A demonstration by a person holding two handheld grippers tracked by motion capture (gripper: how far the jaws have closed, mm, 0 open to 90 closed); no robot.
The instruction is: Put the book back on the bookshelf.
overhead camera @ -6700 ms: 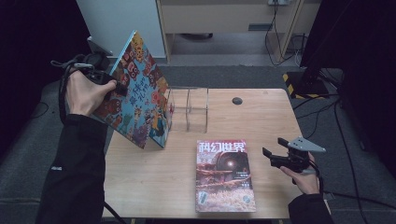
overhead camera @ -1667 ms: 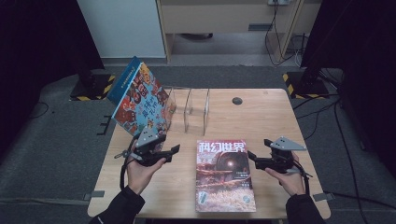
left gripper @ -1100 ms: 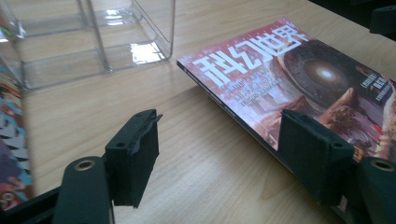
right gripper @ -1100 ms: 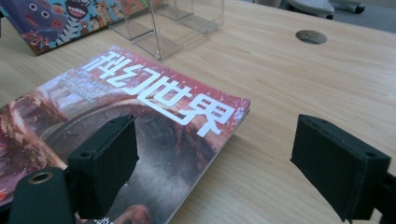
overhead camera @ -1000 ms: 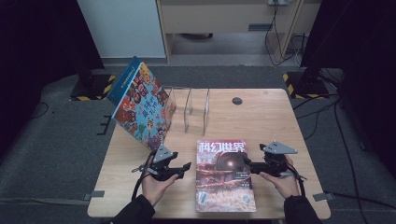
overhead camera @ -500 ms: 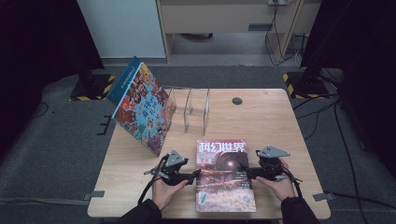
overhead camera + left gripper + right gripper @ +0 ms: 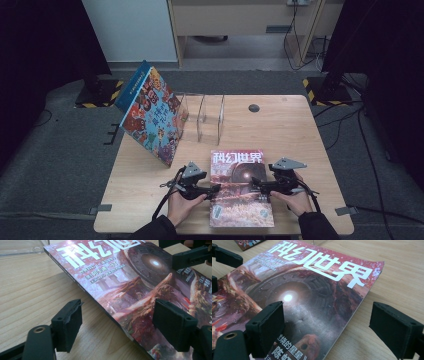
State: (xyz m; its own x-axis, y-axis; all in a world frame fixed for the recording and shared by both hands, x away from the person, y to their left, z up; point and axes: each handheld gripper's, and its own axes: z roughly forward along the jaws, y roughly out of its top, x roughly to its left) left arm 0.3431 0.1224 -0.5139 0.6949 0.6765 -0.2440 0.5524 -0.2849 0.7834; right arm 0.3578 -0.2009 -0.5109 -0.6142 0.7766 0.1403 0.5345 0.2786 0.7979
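The magazine [image 7: 241,187] lies flat at lower centre of the table [image 7: 300,130]; your left gripper [image 7: 216,189] and right gripper [image 7: 254,183] both gape wide, straddling its side edges. It looks thin, floppy, glossy: pinch near the spine

Both claws closed in on the magazine [image 7: 241,187], left claw [image 7: 214,189] opening.

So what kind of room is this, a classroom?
More likely a lab or studio set up for recording. A small wooden table stands alone between dark curtains, cables trail over the grey carpet, and stands sit on yellow-black striped bases.
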